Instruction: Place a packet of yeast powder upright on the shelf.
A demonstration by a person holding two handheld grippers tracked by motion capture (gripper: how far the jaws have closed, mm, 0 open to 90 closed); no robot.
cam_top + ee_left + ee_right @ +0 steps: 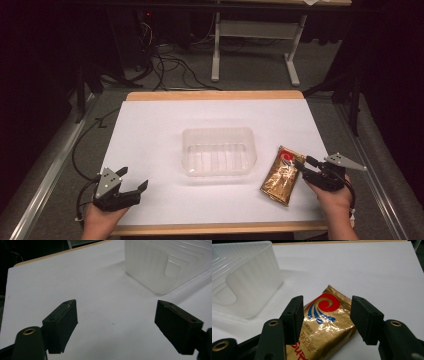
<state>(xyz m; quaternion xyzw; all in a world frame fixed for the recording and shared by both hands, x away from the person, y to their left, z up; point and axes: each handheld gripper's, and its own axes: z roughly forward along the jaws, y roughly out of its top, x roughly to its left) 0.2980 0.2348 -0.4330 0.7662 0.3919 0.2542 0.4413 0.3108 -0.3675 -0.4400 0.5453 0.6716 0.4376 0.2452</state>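
- The left gripper (134, 181) rested at the near left corner of the worktop (150, 130), well left of the tub (219, 150), with its jaws spread wide and nothing between them.
- The tub, clear plastic and empty, sat mid-worktop; the left gripper view showed its ribbed wall and a scooped handle cutout (172, 267).
- The pouch (283, 175) lay flat just right of the tub, apart from it, long axis running away from the person.
- The right gripper (301, 167) sat at the pouch's right edge, jaws wide, one on each side of the pouch's upper part, pads not yet pressing.
- Handling, as a judgement: the gold foil looked light, crinkly and slick, likely to buckle or slide; pinching across its narrow width near the upper seal should hold best.
- The right gripper view showed the red-and-blue swirl logo (323, 307) and foil creases; the high view gave the spacing between pouch, tub and both grippers.
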